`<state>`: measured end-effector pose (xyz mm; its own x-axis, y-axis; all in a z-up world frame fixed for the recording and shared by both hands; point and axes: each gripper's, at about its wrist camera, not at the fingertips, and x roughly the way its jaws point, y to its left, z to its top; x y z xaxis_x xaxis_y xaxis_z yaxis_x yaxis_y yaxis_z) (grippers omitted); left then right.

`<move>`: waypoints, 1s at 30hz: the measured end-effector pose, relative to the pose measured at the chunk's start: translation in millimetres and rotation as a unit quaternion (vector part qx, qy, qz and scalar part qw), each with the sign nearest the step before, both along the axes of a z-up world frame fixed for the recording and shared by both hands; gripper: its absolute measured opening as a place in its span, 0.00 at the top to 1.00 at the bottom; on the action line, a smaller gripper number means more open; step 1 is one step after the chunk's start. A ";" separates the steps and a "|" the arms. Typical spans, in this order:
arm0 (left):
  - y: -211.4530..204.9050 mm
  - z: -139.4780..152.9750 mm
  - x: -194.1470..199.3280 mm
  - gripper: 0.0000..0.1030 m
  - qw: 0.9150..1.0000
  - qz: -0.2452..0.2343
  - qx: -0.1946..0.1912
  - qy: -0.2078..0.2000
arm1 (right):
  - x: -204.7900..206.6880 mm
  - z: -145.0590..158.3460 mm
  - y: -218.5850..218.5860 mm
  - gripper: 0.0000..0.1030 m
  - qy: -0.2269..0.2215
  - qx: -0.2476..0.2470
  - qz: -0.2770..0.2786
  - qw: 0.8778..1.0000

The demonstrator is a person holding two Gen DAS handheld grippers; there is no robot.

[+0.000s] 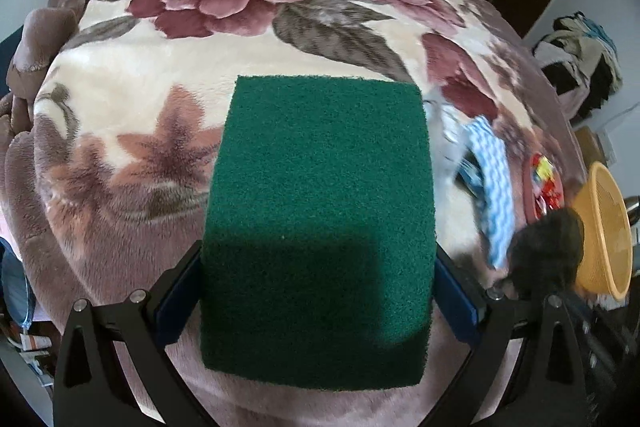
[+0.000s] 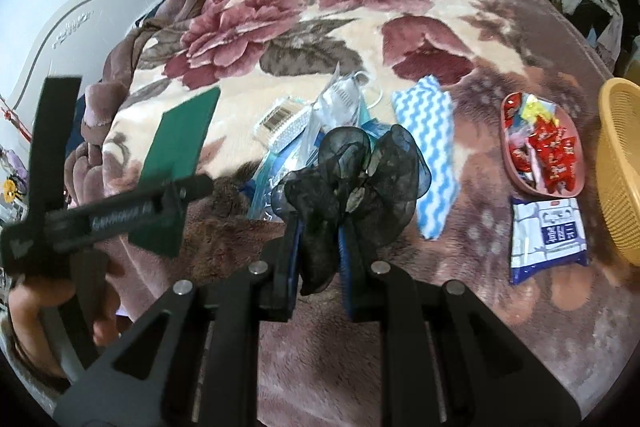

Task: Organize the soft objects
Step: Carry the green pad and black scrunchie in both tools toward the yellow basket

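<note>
two grippers, each clamped on one soft object above the floral blanket [image 1: 168,75]
left gripper [image 1: 318,291] grips a green scouring pad [image 1: 320,211]; right gripper [image 2: 319,251] pinches a black mesh scrunchie [image 2: 352,183]; only the right view shows one candy tray [image 2: 540,147], one wipes packet [image 2: 548,239], one orange basket [image 2: 620,167]

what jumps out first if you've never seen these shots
A green scouring pad fills the left wrist view, clamped in the left gripper. The right gripper pinches a black gauzy scrunchie over the floral blanket, with an orange basket at the right edge.
</note>
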<state>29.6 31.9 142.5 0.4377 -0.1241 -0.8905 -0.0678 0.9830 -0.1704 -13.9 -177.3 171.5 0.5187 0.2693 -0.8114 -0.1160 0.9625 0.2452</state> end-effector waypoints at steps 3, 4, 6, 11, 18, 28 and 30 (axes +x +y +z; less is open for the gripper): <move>-10.4 6.3 -12.0 0.01 1.000 -0.012 0.008 -0.006 | -6.5 6.7 -7.8 0.84 -0.008 0.002 -0.009 1.000; -14.3 8.5 -15.4 0.01 1.000 -0.016 0.011 -0.008 | -9.2 9.0 -10.8 0.83 -0.011 0.002 -0.012 1.000; -22.7 12.7 -21.3 0.01 1.000 -0.024 0.014 -0.013 | -15.3 12.6 -17.0 0.84 -0.016 0.002 -0.017 1.000; -46.2 22.4 -32.2 0.01 0.999 -0.045 0.017 -0.021 | -29.9 20.5 -36.3 0.83 -0.028 0.002 -0.035 0.999; -91.4 33.9 -42.4 0.01 0.996 -0.086 0.018 -0.030 | -48.0 33.1 -78.6 0.83 -0.044 0.003 -0.077 0.996; -179.0 54.5 -44.5 0.01 0.985 -0.161 0.026 -0.049 | -70.1 45.6 -146.0 0.83 -0.061 0.004 -0.138 0.988; -196.3 58.2 -45.0 0.01 0.983 -0.175 0.026 -0.052 | -73.5 48.3 -159.8 0.83 -0.063 0.003 -0.151 0.987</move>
<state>-15.4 -164.4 200.6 0.4661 -0.2383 -0.8520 0.2913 0.9507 -0.1065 -87.4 -337.2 219.9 0.6732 0.0923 -0.7337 0.1449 0.9565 0.2533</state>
